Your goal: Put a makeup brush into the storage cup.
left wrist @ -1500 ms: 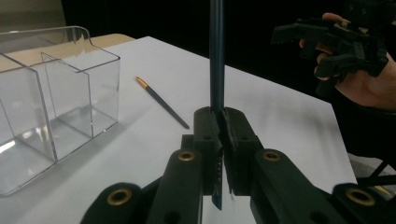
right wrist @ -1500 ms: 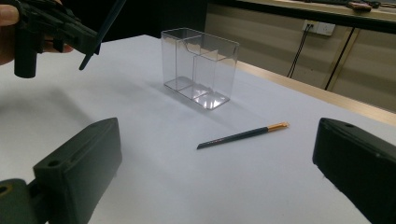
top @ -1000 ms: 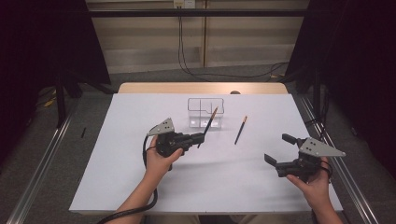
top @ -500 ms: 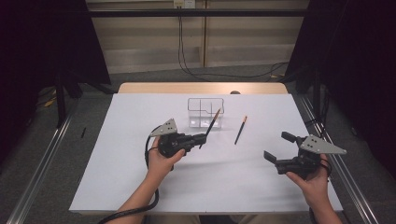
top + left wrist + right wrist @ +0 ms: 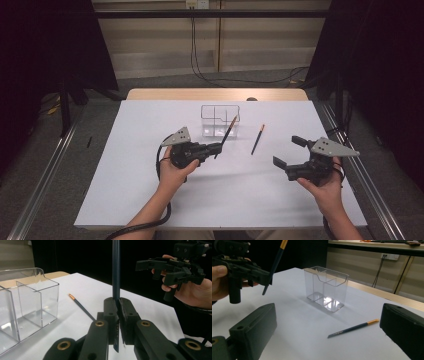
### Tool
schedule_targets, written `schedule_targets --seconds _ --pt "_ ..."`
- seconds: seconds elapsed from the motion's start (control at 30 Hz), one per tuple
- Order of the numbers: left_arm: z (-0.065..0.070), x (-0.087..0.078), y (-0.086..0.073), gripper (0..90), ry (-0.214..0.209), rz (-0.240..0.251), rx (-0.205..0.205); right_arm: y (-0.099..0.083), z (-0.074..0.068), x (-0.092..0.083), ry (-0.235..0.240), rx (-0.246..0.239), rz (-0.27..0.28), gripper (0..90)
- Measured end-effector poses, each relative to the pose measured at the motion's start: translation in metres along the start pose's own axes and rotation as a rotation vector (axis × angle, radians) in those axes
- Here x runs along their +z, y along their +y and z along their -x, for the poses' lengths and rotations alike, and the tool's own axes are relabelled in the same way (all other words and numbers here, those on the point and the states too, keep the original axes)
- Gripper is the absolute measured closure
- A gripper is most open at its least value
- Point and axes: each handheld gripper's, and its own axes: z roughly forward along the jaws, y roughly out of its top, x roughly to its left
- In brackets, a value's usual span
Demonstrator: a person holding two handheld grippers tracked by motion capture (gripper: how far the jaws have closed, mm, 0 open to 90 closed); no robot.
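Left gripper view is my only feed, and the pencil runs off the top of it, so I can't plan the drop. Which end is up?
Observer: The orange end is up. The held pencil slants from the left tongs toward the clear box.
Operator: Are the right tongs free for the other pencil?
Observer: Yes, the right tongs stand wide open with nothing between them.
Operator: My own tongs hide that pencil's near end. How does it lie?
Observer: The loose pencil lies flat on the white table, to the right of the box. Its dark end is toward the person and its orange end is away.
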Motion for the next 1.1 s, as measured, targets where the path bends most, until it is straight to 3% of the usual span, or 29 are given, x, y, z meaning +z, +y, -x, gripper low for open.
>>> schedule_targets --seconds 0.53,1.1 --pt "0.001 0.007 0.001 84.9 -0.013 -0.011 0.009 0.017 -0.012 0.031 0.048 0.031 0.001 1.2" --pt "0.002 0.013 0.0 85.0 -0.022 -0.024 0.015 0.033 -0.023 0.056 0.091 0.031 0.016 6.0"
